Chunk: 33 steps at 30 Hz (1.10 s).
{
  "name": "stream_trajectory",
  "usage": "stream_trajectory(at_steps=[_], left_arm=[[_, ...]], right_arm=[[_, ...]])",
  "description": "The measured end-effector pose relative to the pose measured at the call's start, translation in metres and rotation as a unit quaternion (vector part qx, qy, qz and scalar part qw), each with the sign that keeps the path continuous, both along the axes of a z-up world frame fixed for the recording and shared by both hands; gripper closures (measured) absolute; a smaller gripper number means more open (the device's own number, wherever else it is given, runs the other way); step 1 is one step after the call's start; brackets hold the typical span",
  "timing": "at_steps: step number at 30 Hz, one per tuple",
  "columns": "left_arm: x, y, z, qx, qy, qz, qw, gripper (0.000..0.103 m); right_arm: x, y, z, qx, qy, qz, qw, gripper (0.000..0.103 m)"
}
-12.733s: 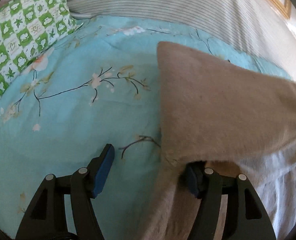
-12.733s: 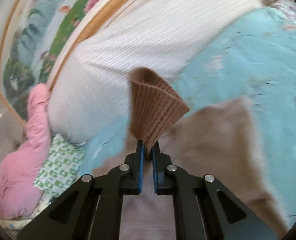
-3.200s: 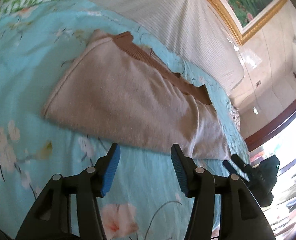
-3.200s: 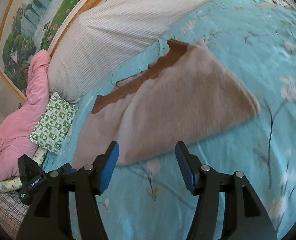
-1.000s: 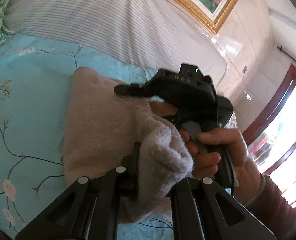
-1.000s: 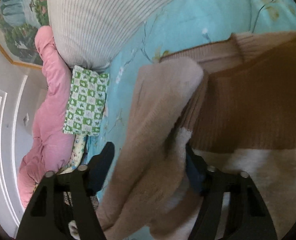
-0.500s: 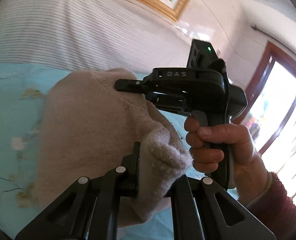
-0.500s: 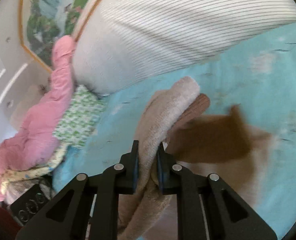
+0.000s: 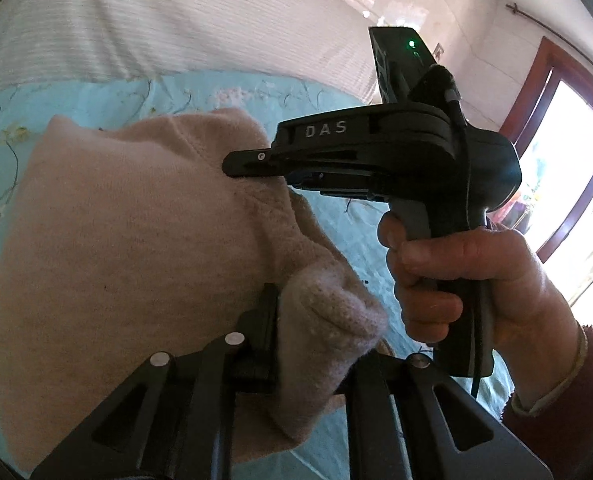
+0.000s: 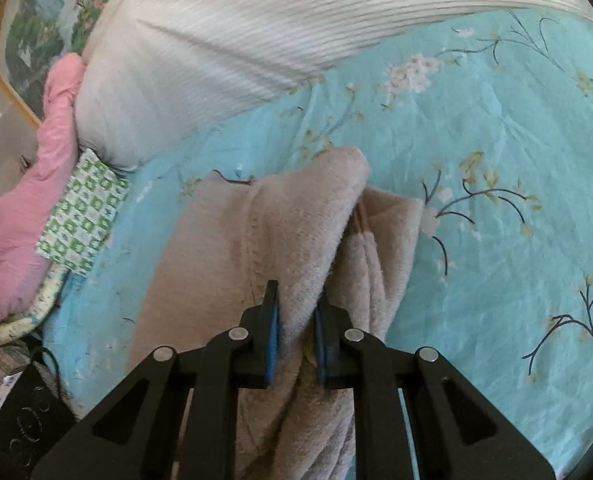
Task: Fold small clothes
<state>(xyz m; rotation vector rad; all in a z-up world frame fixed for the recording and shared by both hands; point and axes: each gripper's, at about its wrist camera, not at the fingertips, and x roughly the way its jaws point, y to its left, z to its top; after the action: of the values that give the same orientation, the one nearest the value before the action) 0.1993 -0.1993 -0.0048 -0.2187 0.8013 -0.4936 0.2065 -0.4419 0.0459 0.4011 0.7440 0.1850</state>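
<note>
Bed: turquoise floral sheet (image 10: 496,152), striped white bolster (image 10: 256,28), pink quilt (image 10: 12,220). Beige sweater (image 9: 128,240) was clamped by left gripper (image 9: 308,344) and right gripper (image 10: 294,340).

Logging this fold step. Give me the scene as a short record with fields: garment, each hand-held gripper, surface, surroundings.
garment: beige knitted sweater, bunched and partly lifted
left hand-held gripper: shut on a thick fold of the sweater
right hand-held gripper: shut on another fold of the sweater
right hand: wrapped round the right gripper's handle
surface: turquoise floral bedsheet
surroundings: white striped duvet, pink quilt, green checked pillow
</note>
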Motion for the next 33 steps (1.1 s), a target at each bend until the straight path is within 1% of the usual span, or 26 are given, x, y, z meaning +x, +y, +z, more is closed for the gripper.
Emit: stream_trajectory(at_steps=[1, 2, 4, 5, 6, 7, 9, 11, 12, 13, 15, 18, 19, 22, 24, 25, 28, 33], left_arm=[[-0.005, 0.002, 0.001, -0.003, 0.002, -0.002, 1.0000, 0.085], [-0.001, 0.003, 0.007, -0.006, 0.004, -0.005, 1.0000, 0.081], [-0.006, 0.005, 0.010, -0.015, 0.010, -0.022, 0.9996, 0.064], [-0.010, 0.005, 0.010, -0.017, 0.013, -0.031, 0.9993, 0.059], [-0.016, 0.007, 0.012, -0.020, 0.015, -0.041, 0.9988, 0.050], [-0.021, 0.010, 0.014, -0.023, 0.022, -0.050, 0.9982, 0.044], [-0.031, 0.015, 0.020, -0.030, 0.031, -0.065, 0.9970, 0.042], [-0.041, 0.026, 0.026, -0.031, 0.035, -0.074, 0.9961, 0.040], [-0.045, 0.033, 0.029, -0.032, 0.037, -0.074, 0.9961, 0.038], [-0.049, 0.043, 0.033, -0.036, 0.038, -0.071, 0.9961, 0.035], [-0.054, 0.061, 0.039, -0.040, 0.040, -0.060, 0.9966, 0.031], [-0.057, 0.091, 0.047, -0.041, 0.041, -0.032, 0.9978, 0.028], [-0.054, 0.099, 0.047, -0.040, 0.042, -0.024, 0.9980, 0.025], [-0.043, 0.125, 0.046, -0.036, 0.047, 0.011, 0.9982, 0.024], [-0.031, 0.141, 0.040, -0.045, 0.062, 0.024, 0.9968, 0.024], [-0.019, 0.146, 0.036, -0.052, 0.070, 0.026, 0.9959, 0.024], [-0.001, 0.160, 0.028, -0.087, 0.093, 0.016, 0.9917, 0.024], [0.031, 0.174, 0.010, -0.113, 0.127, 0.021, 0.9852, 0.024]], right_arm=[[0.000, 0.002, -0.001, -0.010, -0.001, -0.003, 1.000, 0.087], [-0.001, 0.003, -0.002, -0.009, -0.004, -0.004, 1.000, 0.087], [-0.005, -0.001, -0.002, 0.001, -0.006, -0.018, 1.000, 0.083], [-0.008, -0.003, -0.002, 0.002, -0.006, -0.023, 1.000, 0.079], [-0.012, -0.004, -0.002, -0.003, -0.006, -0.033, 0.999, 0.069], [-0.016, -0.004, 0.000, -0.010, -0.004, -0.046, 0.999, 0.061], [-0.027, -0.005, 0.002, -0.014, -0.003, -0.066, 0.998, 0.052], [-0.037, -0.006, 0.002, -0.004, -0.005, -0.070, 0.998, 0.048], [-0.041, -0.007, 0.002, -0.003, -0.006, -0.071, 0.997, 0.044], [-0.048, -0.006, 0.002, -0.001, -0.007, -0.073, 0.997, 0.041], [-0.058, -0.007, -0.001, 0.006, -0.008, -0.076, 0.997, 0.039], [-0.068, -0.007, -0.005, 0.019, -0.002, -0.082, 0.996, 0.036], [-0.071, -0.007, -0.006, 0.023, -0.002, -0.082, 0.996, 0.034], [-0.078, -0.008, -0.007, 0.037, -0.002, -0.084, 0.996, 0.029], [-0.081, -0.008, -0.006, 0.048, -0.007, -0.083, 0.995, 0.027], [-0.082, -0.007, -0.006, 0.052, -0.009, -0.082, 0.995, 0.025], [-0.081, -0.007, -0.008, 0.061, -0.008, -0.078, 0.995, 0.023], [-0.073, -0.005, -0.014, 0.076, 0.000, -0.065, 0.995, 0.022]])
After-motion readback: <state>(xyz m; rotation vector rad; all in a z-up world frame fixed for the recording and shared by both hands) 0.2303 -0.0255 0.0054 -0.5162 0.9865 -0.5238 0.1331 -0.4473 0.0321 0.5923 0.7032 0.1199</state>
